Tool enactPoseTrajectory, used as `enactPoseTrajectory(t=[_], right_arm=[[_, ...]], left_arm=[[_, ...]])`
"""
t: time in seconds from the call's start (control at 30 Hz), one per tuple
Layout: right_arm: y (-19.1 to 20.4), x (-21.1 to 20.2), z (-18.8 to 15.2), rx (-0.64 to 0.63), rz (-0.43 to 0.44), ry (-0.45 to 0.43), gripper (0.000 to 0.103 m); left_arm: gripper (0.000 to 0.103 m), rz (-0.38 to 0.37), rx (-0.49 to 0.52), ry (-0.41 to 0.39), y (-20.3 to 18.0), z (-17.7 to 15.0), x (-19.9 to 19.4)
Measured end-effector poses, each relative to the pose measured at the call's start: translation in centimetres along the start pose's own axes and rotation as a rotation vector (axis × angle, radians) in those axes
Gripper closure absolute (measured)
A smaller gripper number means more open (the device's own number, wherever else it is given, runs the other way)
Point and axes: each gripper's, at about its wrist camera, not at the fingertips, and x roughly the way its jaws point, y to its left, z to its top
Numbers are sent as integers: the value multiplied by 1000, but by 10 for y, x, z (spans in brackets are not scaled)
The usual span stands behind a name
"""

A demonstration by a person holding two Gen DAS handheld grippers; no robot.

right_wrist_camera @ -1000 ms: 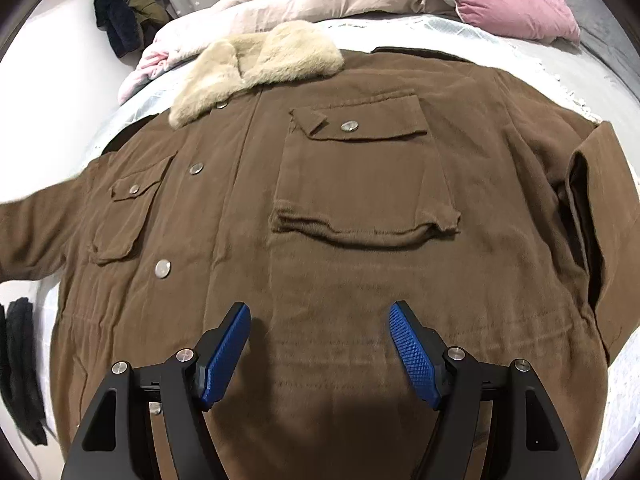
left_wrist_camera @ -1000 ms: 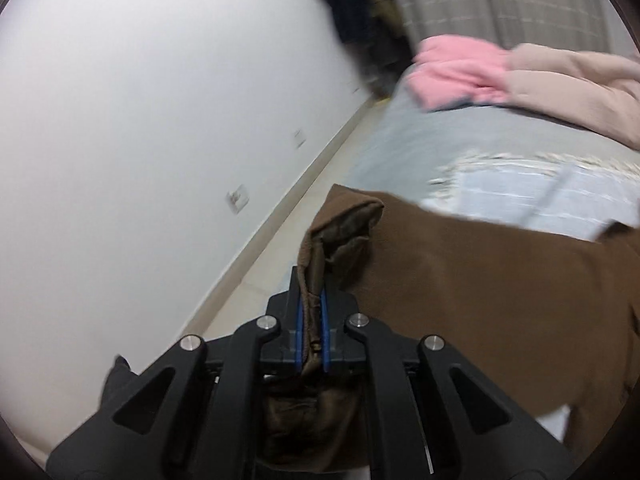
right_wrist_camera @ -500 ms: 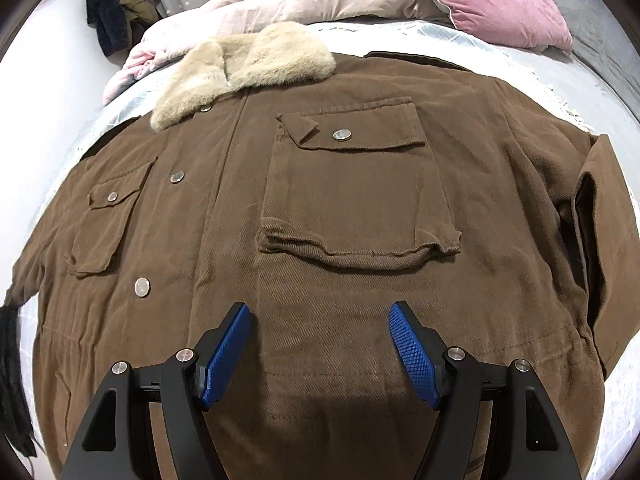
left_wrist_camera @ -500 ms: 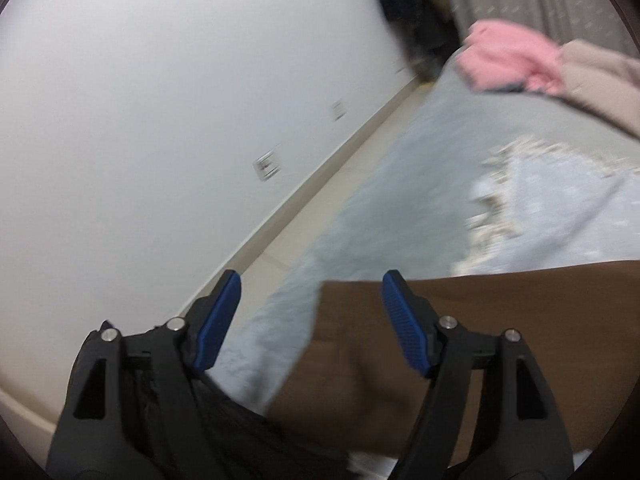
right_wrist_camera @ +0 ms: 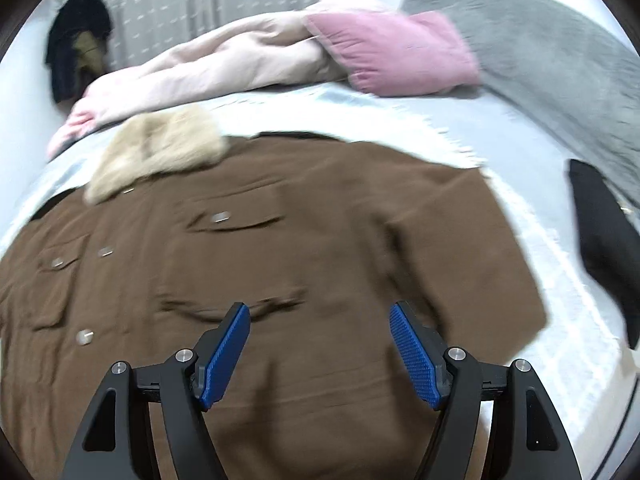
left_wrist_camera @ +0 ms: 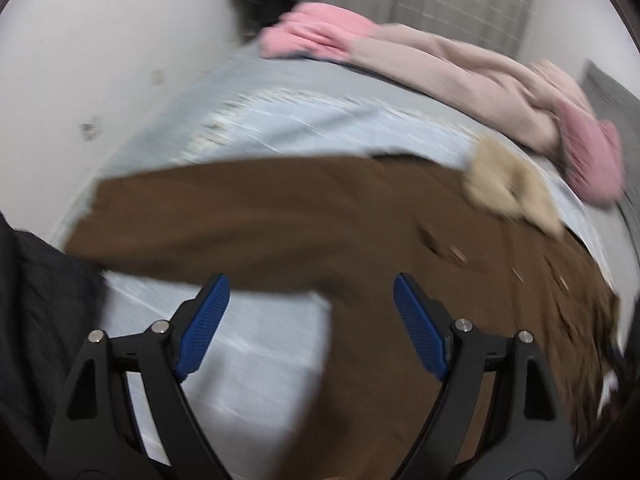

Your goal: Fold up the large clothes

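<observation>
The bed (right_wrist_camera: pixel 500 128), covered in a pale sheet, fills both views and carries the work. The brown jacket (right_wrist_camera: pixel 280 264) lies front-up across the centre and lower left of the right wrist view, buttoned, chest pockets showing, its pale fur collar (right_wrist_camera: pixel 160 152) toward the upper left. In the left wrist view one sleeve (left_wrist_camera: pixel 224 216) runs out straight toward the left edge of the frame; in the right wrist view the other sleeve (right_wrist_camera: pixel 476 264) lies down the jacket's right side, toward the lower right.

Assessment: the garment appears spread flat and ready, but no fold is visible. Both sleeves remain to be brought in across the body, and the body then doubled. The task is judged to be at an early stage.

A pink and beige quilt (right_wrist_camera: pixel 224 60) and a pink pillow (right_wrist_camera: pixel 400 52) sit along the upper part of the frame, clear of the jacket.

The left gripper (left_wrist_camera: pixel 308 316) is opening, nothing between its fingers; it hangs over the sleeve's underarm. The right gripper (right_wrist_camera: pixel 320 344) stands wide and empty over the lower jacket front.
</observation>
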Motion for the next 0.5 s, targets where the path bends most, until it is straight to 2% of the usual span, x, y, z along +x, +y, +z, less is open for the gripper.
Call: enactPoseTrajectory(t=[0.17,0.3,0.37,0.4,0.43,0.5], right_arm=[[-28,30,11,25,-45,2,28],[-43,61,13,13,-42,6,30],[-56,69,7,42,5,7,48],[-64,68,4,54,45,3,63],[-68,66,4,62,80,-3,72],[-86,51,5,82,167,-24,82]], left_arm=[[18,-154,18,106,-64,-72,20],[18,-177,101,174,-105,-110,39],[18,-182,148,172,-120,-123,37],[18,-181,163,165,-125,-126,37],[18,-172,176,154,-128,-129,35],[18,-176,185,147,-128,-129,33]])
